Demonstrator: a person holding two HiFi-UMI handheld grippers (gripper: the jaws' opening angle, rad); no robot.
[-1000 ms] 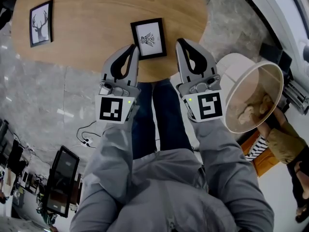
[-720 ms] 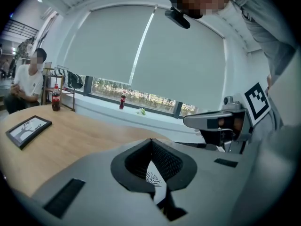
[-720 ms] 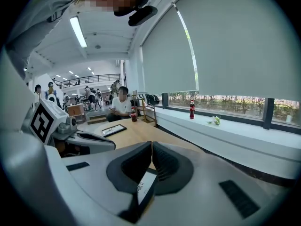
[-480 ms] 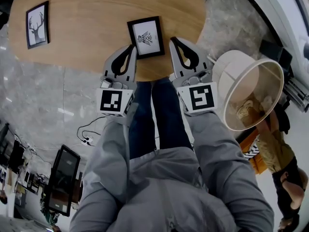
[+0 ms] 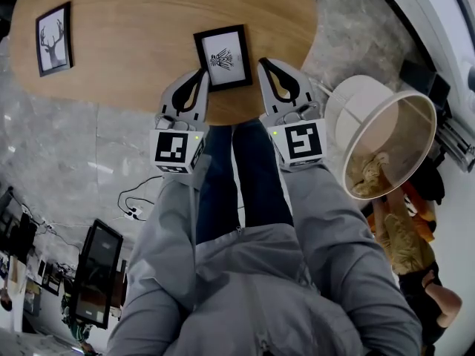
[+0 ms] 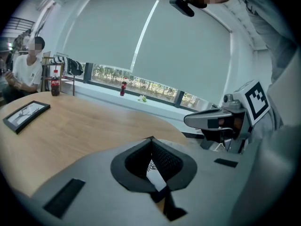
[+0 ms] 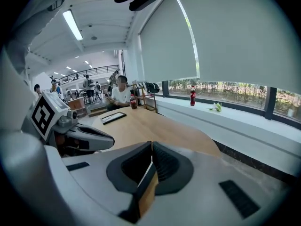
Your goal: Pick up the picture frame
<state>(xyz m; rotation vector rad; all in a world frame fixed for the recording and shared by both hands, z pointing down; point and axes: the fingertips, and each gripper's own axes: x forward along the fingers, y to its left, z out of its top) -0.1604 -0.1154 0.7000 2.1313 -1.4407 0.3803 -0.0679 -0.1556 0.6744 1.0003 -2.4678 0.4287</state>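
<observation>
A black picture frame with a small drawing on white lies flat near the front edge of the oval wooden table. My left gripper is shut and empty, its tip just left of the frame's near corner. My right gripper is also shut and empty, close to the frame's right side. In the left gripper view the frame shows through the gap under the closed left gripper. Under the closed right gripper in the right gripper view, the frame's dark edge shows.
A second frame with a deer drawing lies at the table's far left. A large white lampshade-like drum with a plush toy inside stands on the floor at right. A cola bottle and seated people are beyond the table's far end.
Both grippers have sunk toward the table's front edge and now flank the frame more closely. Their jaws stay shut. The frame has not moved on the table.
</observation>
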